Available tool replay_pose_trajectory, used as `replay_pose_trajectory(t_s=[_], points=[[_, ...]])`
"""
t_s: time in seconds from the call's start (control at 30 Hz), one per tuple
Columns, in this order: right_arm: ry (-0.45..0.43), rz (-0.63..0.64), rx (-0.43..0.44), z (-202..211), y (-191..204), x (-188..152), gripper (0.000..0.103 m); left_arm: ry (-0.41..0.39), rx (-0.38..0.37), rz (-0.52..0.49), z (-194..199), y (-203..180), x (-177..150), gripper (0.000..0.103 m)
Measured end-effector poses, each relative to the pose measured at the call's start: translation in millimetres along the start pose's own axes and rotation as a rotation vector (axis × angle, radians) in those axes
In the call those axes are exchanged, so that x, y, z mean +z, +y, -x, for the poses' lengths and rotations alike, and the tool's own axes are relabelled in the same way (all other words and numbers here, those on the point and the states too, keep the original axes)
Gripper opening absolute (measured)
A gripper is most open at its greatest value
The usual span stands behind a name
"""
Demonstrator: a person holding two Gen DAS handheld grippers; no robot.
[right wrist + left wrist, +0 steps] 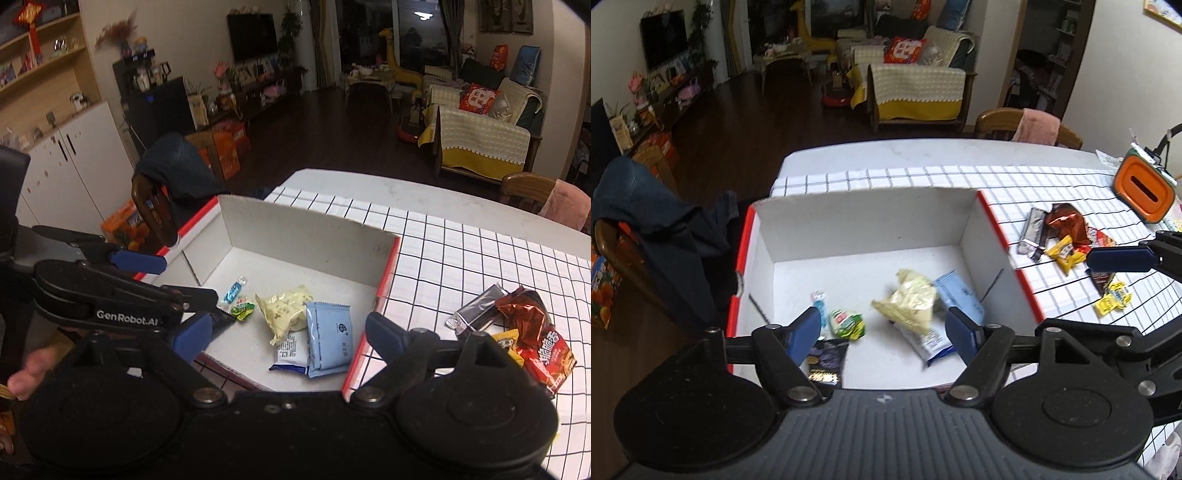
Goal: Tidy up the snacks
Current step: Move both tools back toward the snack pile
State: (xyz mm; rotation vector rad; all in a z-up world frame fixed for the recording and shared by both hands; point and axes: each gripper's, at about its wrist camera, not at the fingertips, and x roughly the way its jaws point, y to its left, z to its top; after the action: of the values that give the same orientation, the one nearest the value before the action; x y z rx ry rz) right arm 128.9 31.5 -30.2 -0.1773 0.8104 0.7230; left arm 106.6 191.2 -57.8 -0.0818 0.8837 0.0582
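White cardboard, red-edged: the box (864, 218) on your checked worktop (461, 266) holds a pale yellow packet (910, 301), a light blue packet (328, 338), a green candy (847, 324) and a dark packet (825, 360) (partly hidden by your tool). Your left tool (882, 334) hangs over the box, spread and empty. Your right tool (286, 338) is spread and empty too. More snacks (1067, 238) lie on the cloth beside the box.

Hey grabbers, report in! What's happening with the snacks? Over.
Left gripper open, empty. Right gripper open, empty. Several snacks inside box; snack pile waits on tablecloth. Nothing blocking.
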Motion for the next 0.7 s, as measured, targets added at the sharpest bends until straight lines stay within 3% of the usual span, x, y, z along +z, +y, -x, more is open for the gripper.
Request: replay_pose_trajectory(t_s=[0.13,0.2,0.4,0.7], points=[[-0.024,-0.022,0.005,13.8,-11.1,-4.6,0.094,-0.031,-0.018,-0.019,7.2,-17.5,1.2,0.079],[-0.037,-0.041,-0.010,19.7,-18.2,-8.9,0.100,-0.042,-0.028,-0.030,7.7,-27.2,3.1,0.081],[-0.055,-0.078,-0.036,41.9,-50.5,-26.5,0.103,-0.049,-0.051,-0.058,1.5,-62.4,8.7,0.084],[-0.026,-0.027,-0.169,71.1,-116.7,-67.3,0.103,-0.027,-0.115,-0.087,-16.6,-125.1,13.2,0.084]])
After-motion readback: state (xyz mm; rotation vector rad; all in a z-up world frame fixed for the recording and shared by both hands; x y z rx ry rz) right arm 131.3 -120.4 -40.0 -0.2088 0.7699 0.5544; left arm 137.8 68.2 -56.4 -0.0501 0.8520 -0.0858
